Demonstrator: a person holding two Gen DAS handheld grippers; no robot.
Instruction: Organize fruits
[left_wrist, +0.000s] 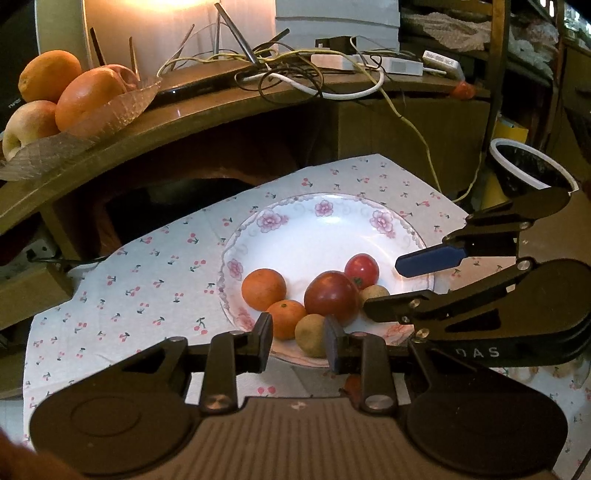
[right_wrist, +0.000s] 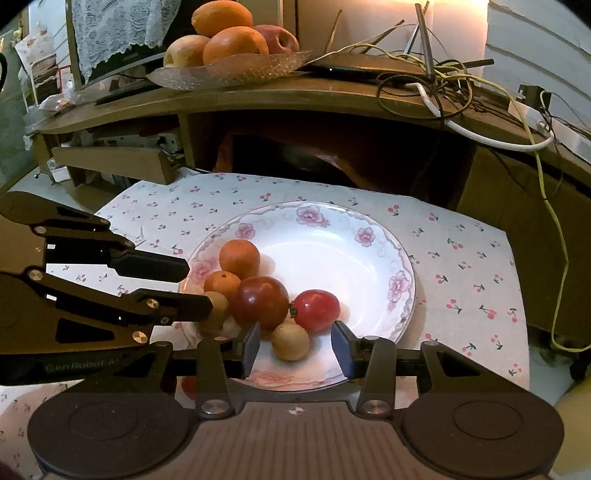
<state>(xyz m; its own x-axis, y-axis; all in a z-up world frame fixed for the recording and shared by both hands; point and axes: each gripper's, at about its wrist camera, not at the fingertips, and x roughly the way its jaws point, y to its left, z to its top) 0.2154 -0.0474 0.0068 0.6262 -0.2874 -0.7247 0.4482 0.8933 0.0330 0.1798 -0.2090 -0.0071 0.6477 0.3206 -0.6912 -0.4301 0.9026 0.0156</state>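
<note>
White china with pink flowers, that's your plate (right_wrist: 399, 258) sitting centre frame on the cherry-print cloth (right_wrist: 461, 266), and the fruit is bunched at its lower left in the right wrist view: two small oranges, the upper (right_wrist: 239, 258) and the lower (right_wrist: 221, 282), a big dark red tomato (right_wrist: 259, 302), a smaller bright red tomato (right_wrist: 317, 311), and a tan round fruit (right_wrist: 290, 341) nearest you. Your right gripper (right_wrist: 295, 349) is spread wide, fingers either side of that tan fruit but not touching it. Your left gripper (left_wrist: 297, 341) is open too, a narrower gap, poised at the plate's near rim in the lower middle of the left wrist view, with another tan fruit (left_wrist: 310, 334) showing between its tips. Upper left, a glass dish (left_wrist: 110, 110) of big oranges and apples sits on the wooden shelf (left_wrist: 221, 110).
</note>
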